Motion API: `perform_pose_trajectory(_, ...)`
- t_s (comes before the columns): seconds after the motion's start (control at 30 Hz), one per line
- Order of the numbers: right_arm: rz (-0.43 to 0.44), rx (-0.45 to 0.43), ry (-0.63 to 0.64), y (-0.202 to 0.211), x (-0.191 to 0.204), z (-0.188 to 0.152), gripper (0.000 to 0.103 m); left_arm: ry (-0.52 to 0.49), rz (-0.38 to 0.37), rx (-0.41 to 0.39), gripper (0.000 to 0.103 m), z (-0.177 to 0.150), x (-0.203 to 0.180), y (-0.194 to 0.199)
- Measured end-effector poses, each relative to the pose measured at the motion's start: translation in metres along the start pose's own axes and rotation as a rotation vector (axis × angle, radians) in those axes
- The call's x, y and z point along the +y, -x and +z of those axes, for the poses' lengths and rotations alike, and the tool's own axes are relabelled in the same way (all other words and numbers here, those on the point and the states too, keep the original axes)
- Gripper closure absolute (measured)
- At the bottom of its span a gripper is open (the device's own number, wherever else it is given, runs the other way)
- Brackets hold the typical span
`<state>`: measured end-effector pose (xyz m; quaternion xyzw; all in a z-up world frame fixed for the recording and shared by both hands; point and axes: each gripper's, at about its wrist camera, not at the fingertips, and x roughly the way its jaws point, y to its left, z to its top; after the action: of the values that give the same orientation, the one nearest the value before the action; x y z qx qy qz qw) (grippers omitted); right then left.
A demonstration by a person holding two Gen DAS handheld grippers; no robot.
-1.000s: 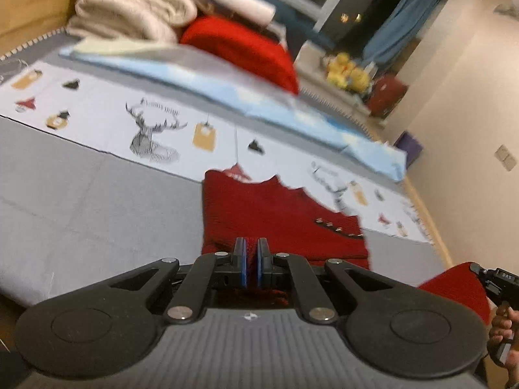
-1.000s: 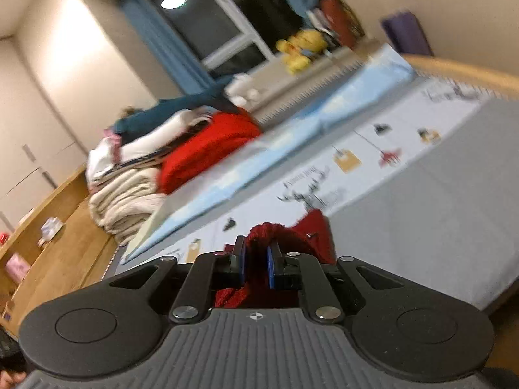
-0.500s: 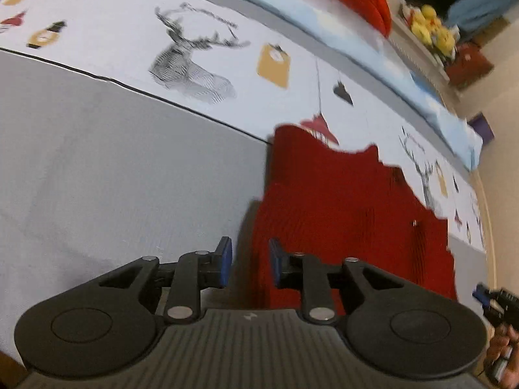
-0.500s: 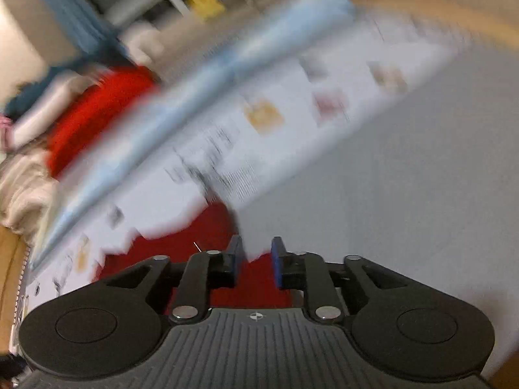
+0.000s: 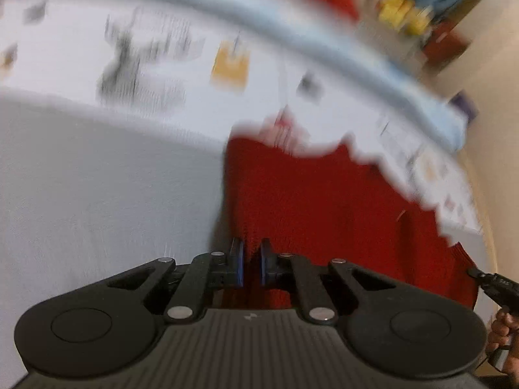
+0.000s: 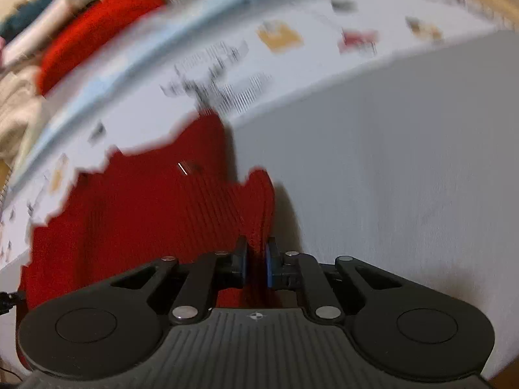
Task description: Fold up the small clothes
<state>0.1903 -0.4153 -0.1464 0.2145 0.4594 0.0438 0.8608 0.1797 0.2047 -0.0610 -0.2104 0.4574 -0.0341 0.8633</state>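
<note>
A small red knit garment (image 5: 324,201) lies spread on the grey bed cover (image 5: 97,194), its far edge over a white printed strip. My left gripper (image 5: 250,267) sits at the garment's near left edge, jaws slightly apart with red cloth between them. In the right wrist view the same garment (image 6: 146,201) fills the lower left. My right gripper (image 6: 257,264) is at its near right corner, and a raised fold of red knit (image 6: 259,194) runs between the pads. Both views are motion-blurred.
A white strip with deer and tag prints (image 5: 146,64) crosses the bed beyond the garment. A light blue sheet (image 5: 324,48) lies behind it. Stacked clothes, one red (image 6: 97,29), sit at the back. The other gripper shows at the right edge (image 5: 496,288).
Both grippers opened and dropped to the bed half a second ago. Now both have narrowed around the garment's near edge, the right one on a raised fold. Both cameras are still moving.
</note>
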Motion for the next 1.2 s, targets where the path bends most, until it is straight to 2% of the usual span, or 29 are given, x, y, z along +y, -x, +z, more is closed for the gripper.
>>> perform_pose_trajectory(0.07, 0.054, -0.153, -0.005, 0.028, 0.008, 0.009, 0.093, -0.056, -0.018, -0.17, 0.094, 0.007, -0.008, 0.027)
perform_pose_trajectory(0.1, 0.076, -0.229, 0.0, 0.04, 0.012, 0.011, 0.093, -0.112, 0.013, -0.254, 0.094, 0.009, -0.015, 0.037)
perform_pose_trajectory(0.13, 0.097, -0.301, 0.013, 0.05, 0.017, 0.013, 0.093, -0.141, 0.048, -0.299, 0.094, 0.01, -0.02, 0.041)
perform_pose_trajectory(0.2, 0.082, -0.419, 0.057, 0.061, 0.028, 0.016, 0.093, -0.136, 0.096, -0.334, 0.094, 0.014, -0.022, 0.039)
perform_pose_trajectory(0.3, 0.052, -0.467, 0.048, 0.051, 0.032, 0.03, 0.093, -0.09, 0.104, -0.379, 0.093, 0.019, -0.023, 0.034)
perform_pose_trajectory(0.37, 0.032, -0.455, 0.041, 0.036, 0.035, 0.039, 0.093, -0.07, 0.145, -0.365, 0.09, 0.023, -0.026, 0.023)
perform_pose_trajectory(0.4, 0.018, -0.451, 0.048, 0.029, 0.038, 0.043, 0.093, -0.055, 0.192, -0.341, 0.09, 0.026, -0.027, 0.013)
perform_pose_trajectory(0.43, 0.006, -0.438, 0.056, 0.02, 0.04, 0.046, 0.091, -0.036, 0.204, -0.295, 0.086, 0.029, -0.024, 0.004)
perform_pose_trajectory(0.47, -0.003, -0.394, 0.048, 0.008, 0.041, 0.05, 0.087, -0.013, 0.186, -0.235, 0.072, 0.031, -0.021, -0.004)
perform_pose_trajectory(0.5, -0.022, -0.328, 0.024, -0.006, 0.04, 0.052, 0.077, 0.024, 0.149, -0.148, 0.063, 0.033, -0.015, -0.015)
perform_pose_trajectory(0.53, -0.045, -0.263, 0.001, -0.018, 0.038, 0.051, 0.073, 0.061, 0.121, -0.06, 0.063, 0.03, -0.009, -0.023)
perform_pose_trajectory(0.63, -0.081, -0.11, -0.03, -0.035, 0.031, 0.045, 0.07, 0.101, 0.13, 0.125, 0.063, 0.015, 0.004, -0.039)
perform_pose_trajectory(0.7, -0.091, -0.027, -0.033, -0.038, 0.023, 0.039, 0.062, 0.094, 0.136, 0.204, 0.056, 0.004, 0.011, -0.044)
perform_pose_trajectory(0.77, -0.111, 0.035, -0.046, -0.037, 0.015, 0.03, 0.056, 0.087, 0.129, 0.265, 0.055, -0.009, 0.018, -0.044)
perform_pose_trajectory(0.87, -0.1, 0.133, -0.08, -0.032, 0.001, 0.011, 0.054, 0.11, 0.087, 0.298, 0.055, -0.021, 0.027, -0.036)
perform_pose_trajectory(0.97, -0.07, 0.176, -0.115, -0.022, -0.012, -0.002, 0.054, 0.13, 0.047, 0.316, 0.056, -0.034, 0.03, -0.028)
perform_pose_trajectory(1.03, -0.043, 0.184, -0.129, -0.015, -0.018, -0.007, 0.056, 0.124, 0.021, 0.319, 0.07, -0.041, 0.03, -0.022)
perform_pose_trajectory(1.07, -0.025, 0.19, -0.13, -0.009, -0.018, -0.011, 0.068, 0.105, 0.002, 0.313, 0.091, -0.044, 0.027, -0.018)
perform_pose_trajectory(1.1, -0.001, 0.197, -0.124, -0.005, -0.017, -0.013, 0.073, 0.072, 0.007, 0.27, 0.091, -0.043, 0.024, -0.012)
perform_pose_trajectory(1.13, 0.004, 0.191, -0.107, -0.002, -0.015, -0.014, 0.087, 0.05, 0.016, 0.211, 0.092, -0.04, 0.018, -0.001)
perform_pose_trajectory(1.2, 0.016, 0.127, -0.068, 0.013, -0.01, -0.013, 0.09, 0.074, -0.039, 0.046, 0.092, -0.033, 0.017, 0.031)
